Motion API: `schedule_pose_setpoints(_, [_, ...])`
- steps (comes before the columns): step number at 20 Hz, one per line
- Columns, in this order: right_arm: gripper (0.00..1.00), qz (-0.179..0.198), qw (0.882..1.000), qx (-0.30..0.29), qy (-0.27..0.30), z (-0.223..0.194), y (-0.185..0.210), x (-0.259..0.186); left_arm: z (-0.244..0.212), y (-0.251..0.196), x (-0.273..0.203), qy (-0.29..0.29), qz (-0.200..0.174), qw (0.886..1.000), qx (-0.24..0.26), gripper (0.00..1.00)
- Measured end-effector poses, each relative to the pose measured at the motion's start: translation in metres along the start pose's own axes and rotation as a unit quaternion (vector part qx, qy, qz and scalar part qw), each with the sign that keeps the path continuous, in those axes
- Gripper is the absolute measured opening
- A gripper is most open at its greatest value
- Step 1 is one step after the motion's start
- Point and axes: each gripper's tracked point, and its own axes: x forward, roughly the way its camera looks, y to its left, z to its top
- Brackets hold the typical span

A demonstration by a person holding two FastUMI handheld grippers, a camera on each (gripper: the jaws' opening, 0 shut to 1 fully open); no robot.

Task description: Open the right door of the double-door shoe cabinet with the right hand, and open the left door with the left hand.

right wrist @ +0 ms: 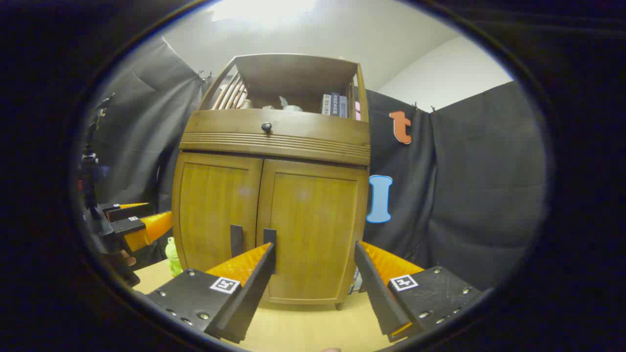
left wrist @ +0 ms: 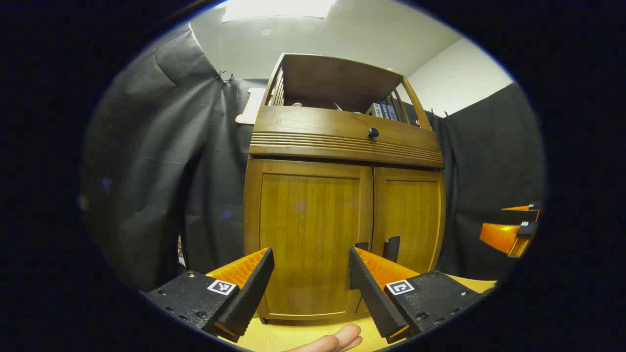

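Right gripper view showed the shoe cabinet (right wrist: 274, 215) standing shut on the worktop (right wrist: 303, 327), right claw (right wrist: 313, 274) spread; left claw (left wrist: 310, 276) likewise spread. Stiff wooden doors probably swing lightly; grip the dark handles (right wrist: 269, 236) at the centre seam

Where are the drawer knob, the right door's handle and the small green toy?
drawer knob (right wrist: 266, 127), right gripper view, on the round knob's face.
right door's handle (right wrist: 269, 237), right gripper view, on the upper part of the dark vertical bar.
small green toy (right wrist: 172, 256), right gripper view, on its body.
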Motion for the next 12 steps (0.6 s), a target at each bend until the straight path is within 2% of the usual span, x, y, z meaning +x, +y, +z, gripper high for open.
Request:
schedule_pose_setpoints(2, [0.96,0.005,1.000,-0.005,0.001,-0.001,0.008,0.002,0.002,0.000,0.000,-0.003,-0.002,1.000,0.005,0.96])
schedule_pose_setpoints(3, [0.96,0.009,1.000,-0.006,0.002,-0.002,0.012,0.001,0.003,0.002,0.000,-0.005,-0.001,1.000,0.006,0.92])
schedule_pose_setpoints(7, [0.96,0.009,1.000,-0.016,0.006,-0.005,0.018,0.002,0.005,0.005,0.001,-0.011,-0.001,1.000,0.006,0.92])
schedule_pose_setpoints(12, [0.96,-0.002,1.000,-0.006,0.003,-0.003,0.009,-0.001,-0.005,0.011,0.008,0.011,0.003,1.000,-0.006,0.92])
